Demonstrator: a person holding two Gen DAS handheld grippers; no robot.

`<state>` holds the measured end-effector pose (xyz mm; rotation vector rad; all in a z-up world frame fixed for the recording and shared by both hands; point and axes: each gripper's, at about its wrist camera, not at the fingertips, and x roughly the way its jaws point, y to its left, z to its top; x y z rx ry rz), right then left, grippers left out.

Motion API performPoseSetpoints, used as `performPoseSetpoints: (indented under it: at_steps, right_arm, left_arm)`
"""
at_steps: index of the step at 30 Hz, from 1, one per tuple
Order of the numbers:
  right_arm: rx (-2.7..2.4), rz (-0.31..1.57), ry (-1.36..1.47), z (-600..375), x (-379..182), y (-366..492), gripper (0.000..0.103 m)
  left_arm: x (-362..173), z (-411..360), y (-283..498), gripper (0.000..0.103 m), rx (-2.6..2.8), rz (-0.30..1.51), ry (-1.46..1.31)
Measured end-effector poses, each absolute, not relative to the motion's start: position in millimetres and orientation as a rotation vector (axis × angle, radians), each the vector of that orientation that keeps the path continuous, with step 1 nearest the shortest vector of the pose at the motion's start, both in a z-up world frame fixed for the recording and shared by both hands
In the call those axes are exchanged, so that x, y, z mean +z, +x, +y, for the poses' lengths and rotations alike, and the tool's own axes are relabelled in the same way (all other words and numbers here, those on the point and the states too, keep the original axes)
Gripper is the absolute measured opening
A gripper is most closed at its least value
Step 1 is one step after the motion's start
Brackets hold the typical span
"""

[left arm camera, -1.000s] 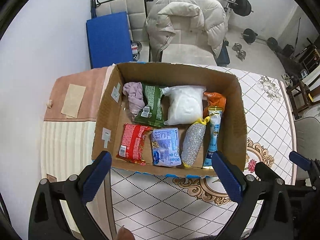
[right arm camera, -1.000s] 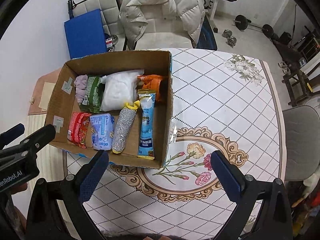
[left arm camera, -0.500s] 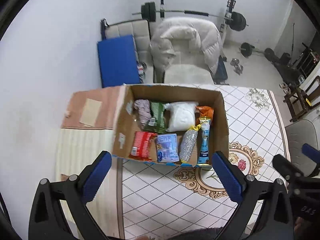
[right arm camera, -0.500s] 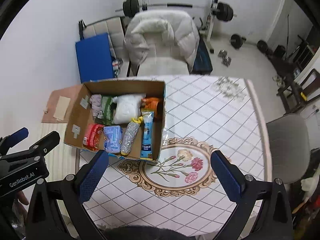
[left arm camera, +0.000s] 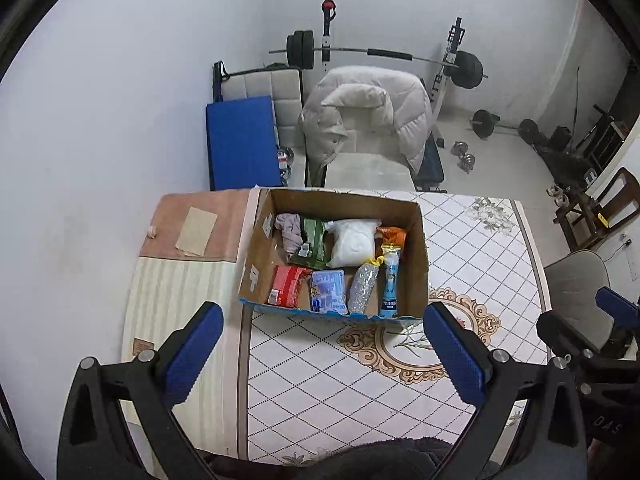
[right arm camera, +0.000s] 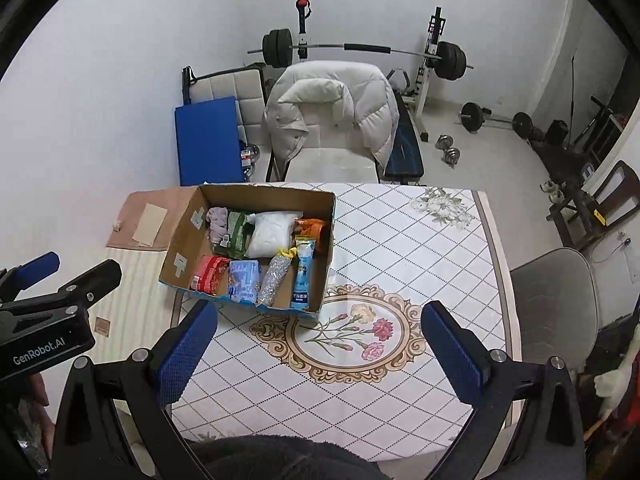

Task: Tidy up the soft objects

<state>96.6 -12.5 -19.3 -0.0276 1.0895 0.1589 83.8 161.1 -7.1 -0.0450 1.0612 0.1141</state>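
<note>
While both hand-held grippers, left (left arm camera: 322, 346) and right (right arm camera: 318, 342), are held spread and empty above the desk (right arm camera: 400, 240), the packed box (left arm camera: 418, 240) could be tipped off its left edge; soft packets could be crushed.

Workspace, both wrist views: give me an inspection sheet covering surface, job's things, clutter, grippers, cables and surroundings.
Surface: table with a diamond-pattern floral cloth.
Job's things: open box at the table's far left corner, holding a purple cloth, green packet, white bag, orange packet, red packet, blue pack, silver scrubber and blue stick pack.
Clutter: nothing seen on the cloth outside the box.
Grippers: left gripper and right gripper both open, empty, short of the box.
Cables: nothing seen.
Surroundings: chair with a white jacket, barbell rack, blue mat.
</note>
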Motion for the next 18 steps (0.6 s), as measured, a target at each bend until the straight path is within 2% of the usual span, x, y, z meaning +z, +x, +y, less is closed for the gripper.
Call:
performPoseSetpoints:
  at_steps: [18]
  right_arm:
    - [0.105,1.008,-0.061,-23.2,7.9,88.4,0.103]
  left_arm:
    - [6.4,153.0,70.9,0.103,0.129,1.01,-0.042]
